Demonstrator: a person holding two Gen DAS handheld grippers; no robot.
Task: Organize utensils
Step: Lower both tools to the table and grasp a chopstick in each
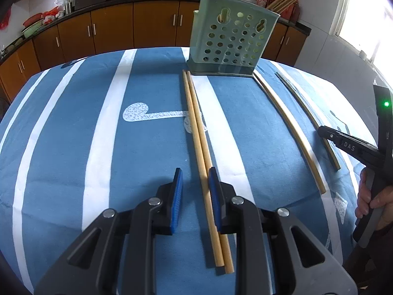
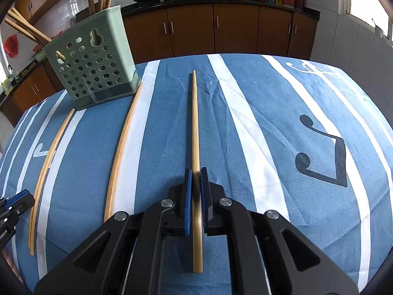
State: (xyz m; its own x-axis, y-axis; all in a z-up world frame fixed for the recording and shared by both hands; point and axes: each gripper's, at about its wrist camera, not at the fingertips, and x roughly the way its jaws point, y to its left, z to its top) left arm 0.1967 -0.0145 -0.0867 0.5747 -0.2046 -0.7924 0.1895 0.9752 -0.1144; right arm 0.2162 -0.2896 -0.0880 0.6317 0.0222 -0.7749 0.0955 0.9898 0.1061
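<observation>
A: Right gripper (image 2: 195,172) — jaws pressed together on a single chopstick (image 2: 195,123), pinching it in the lower part of its length, with a stretch of the butt end sticking out behind the pads. The stick lies on the blue striped tablecloth (image 2: 270,98), tip pointing away toward the far table edge.

B: And the left gripper (image 1: 195,174)?

A: Spread a little, gripping nothing. A pair of chopsticks (image 1: 196,123) runs up between its fingers, close against the right-hand pad; I can't tell whether it touches. Pair lies side by side, tips almost at the foot of the green perforated holder (image 1: 233,41).

B: Handling?

A: Looks like bamboo: light, stiff, thin, round, so likely to roll or pivot in a pinch. A hold far from the middle probably lets the long end droop or swing. I'd take the pair nearer mid-length, square across both, or one may slip out.

B: Others loose?

A: One more chopstick (image 1: 289,127) lies between the pair and the right-hand one, tip beside the holder. The holder already has several standing in it.
</observation>
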